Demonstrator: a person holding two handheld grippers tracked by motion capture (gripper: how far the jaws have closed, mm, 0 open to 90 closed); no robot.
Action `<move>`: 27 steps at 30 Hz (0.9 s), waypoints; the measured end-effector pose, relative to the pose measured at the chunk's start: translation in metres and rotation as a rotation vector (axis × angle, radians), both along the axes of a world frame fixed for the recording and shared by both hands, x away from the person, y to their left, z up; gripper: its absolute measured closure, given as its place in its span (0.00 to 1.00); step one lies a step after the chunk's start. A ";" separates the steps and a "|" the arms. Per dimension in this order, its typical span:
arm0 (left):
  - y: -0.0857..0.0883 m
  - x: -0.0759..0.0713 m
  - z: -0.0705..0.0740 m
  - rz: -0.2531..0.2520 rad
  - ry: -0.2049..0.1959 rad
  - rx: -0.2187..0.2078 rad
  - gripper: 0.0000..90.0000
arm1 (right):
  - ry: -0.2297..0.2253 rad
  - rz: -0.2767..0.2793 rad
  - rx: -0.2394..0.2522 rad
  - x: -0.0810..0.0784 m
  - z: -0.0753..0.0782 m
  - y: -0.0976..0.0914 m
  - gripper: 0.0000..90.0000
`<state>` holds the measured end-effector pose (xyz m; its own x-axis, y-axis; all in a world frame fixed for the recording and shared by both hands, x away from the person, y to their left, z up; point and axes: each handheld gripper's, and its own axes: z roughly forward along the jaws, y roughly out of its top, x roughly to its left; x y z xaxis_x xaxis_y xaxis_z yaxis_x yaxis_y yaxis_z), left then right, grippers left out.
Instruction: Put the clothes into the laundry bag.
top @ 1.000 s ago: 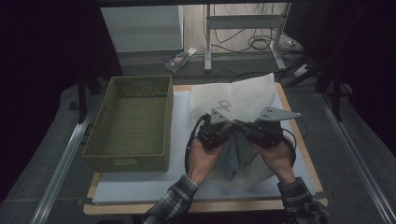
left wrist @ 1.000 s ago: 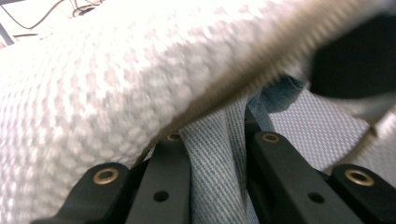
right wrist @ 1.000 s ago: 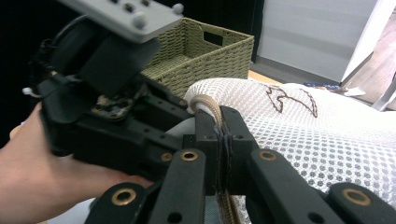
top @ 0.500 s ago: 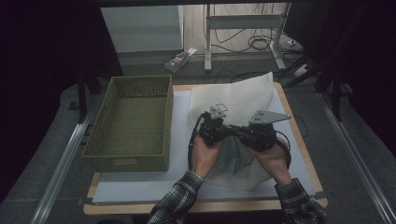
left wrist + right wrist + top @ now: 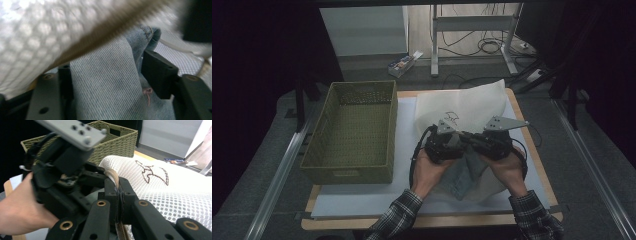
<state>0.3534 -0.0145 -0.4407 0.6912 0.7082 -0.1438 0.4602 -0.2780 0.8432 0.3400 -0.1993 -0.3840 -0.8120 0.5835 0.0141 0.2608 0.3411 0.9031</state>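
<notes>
- Now the left gripper (image 5: 451, 145) has its jaws parted; they have just been opening, with the jeans (image 5: 110, 85) lying loose between them.
- Right gripper (image 5: 119, 195): jaws clamped on the bag's (image 5: 160, 192) tan edge.
- Bag and jeans lie on the table (image 5: 532, 150), right of the basket (image 5: 357, 130).

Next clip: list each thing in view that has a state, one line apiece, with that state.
White mesh bag: lying on the table, its tan-trimmed edge pinched by the right gripper.
Denim garment: crumpled, partly under the bag's edge, between the left gripper's jaws.
Left gripper: jaws just been opening, pads off the denim.
Right gripper: shut on the bag's edge.
Woven basket: upright, looks empty.
</notes>
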 end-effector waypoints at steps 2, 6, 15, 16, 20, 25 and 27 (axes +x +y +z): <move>0.003 -0.005 0.001 -0.008 -0.002 -0.010 0.34 | -0.002 -0.002 0.002 0.000 0.000 -0.001 0.95; 0.011 -0.019 0.003 -0.033 -0.003 -0.024 0.29 | 0.003 -0.008 0.006 0.001 0.001 -0.003 0.95; 0.029 -0.056 -0.008 -0.036 -0.049 0.013 0.21 | 0.002 -0.012 0.006 0.002 0.000 -0.003 0.95; 0.029 -0.059 -0.011 -0.034 -0.051 0.020 0.21 | 0.001 -0.012 0.005 0.002 0.000 -0.003 0.95; 0.022 -0.061 -0.029 -0.031 -0.046 0.084 0.17 | 0.005 -0.010 0.002 0.002 -0.001 -0.001 0.95; 0.015 -0.056 -0.056 -0.034 -0.041 0.127 0.17 | 0.002 -0.013 0.003 0.002 0.000 -0.003 0.95; 0.015 -0.056 -0.062 -0.026 -0.044 0.133 0.27 | 0.001 -0.014 0.003 0.003 0.000 -0.004 0.95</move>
<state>0.2972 0.0009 -0.5023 0.7135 0.7004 -0.0190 0.4148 -0.4003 0.8171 0.3426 -0.2035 -0.3843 -0.8039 0.5946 0.0172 0.2667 0.3345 0.9039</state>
